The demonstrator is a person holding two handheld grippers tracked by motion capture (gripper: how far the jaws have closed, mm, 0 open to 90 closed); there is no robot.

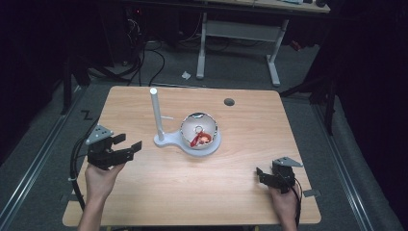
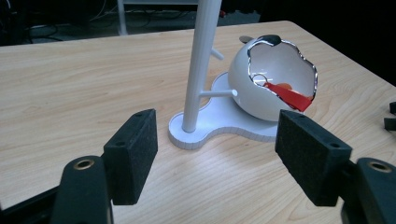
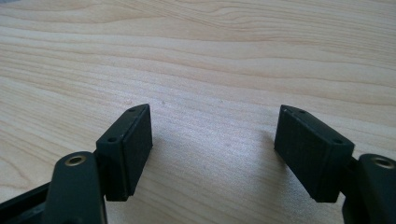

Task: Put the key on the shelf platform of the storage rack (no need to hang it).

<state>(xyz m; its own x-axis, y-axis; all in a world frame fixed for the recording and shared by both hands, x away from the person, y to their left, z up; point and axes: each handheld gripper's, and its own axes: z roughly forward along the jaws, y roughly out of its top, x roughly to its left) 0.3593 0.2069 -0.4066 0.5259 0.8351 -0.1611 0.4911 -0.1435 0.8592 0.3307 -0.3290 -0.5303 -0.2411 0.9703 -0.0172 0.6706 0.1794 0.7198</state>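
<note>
A white stand (image 1: 157, 115) with a tall pole and short side pegs rises from a flat white base (image 2: 224, 122) at the table's middle. On that base rests a white egg-shaped shell (image 1: 199, 130) with a jagged opening. Inside it lie a red strap (image 2: 292, 97) on a metal ring (image 2: 259, 78) and something orange. My left gripper (image 1: 129, 142) hovers left of the stand, open and empty, its jaws (image 2: 215, 140) pointing toward the pole (image 2: 201, 65). My right gripper (image 1: 261, 175) sits near the front right, open (image 3: 212, 135) over bare wood.
The wooden table (image 1: 250, 139) has a round dark grommet hole (image 1: 229, 101) near its far edge. Beyond it stands another desk with white legs (image 1: 273, 62), with cables (image 1: 144, 57) on the floor. Dark surroundings on both sides.
</note>
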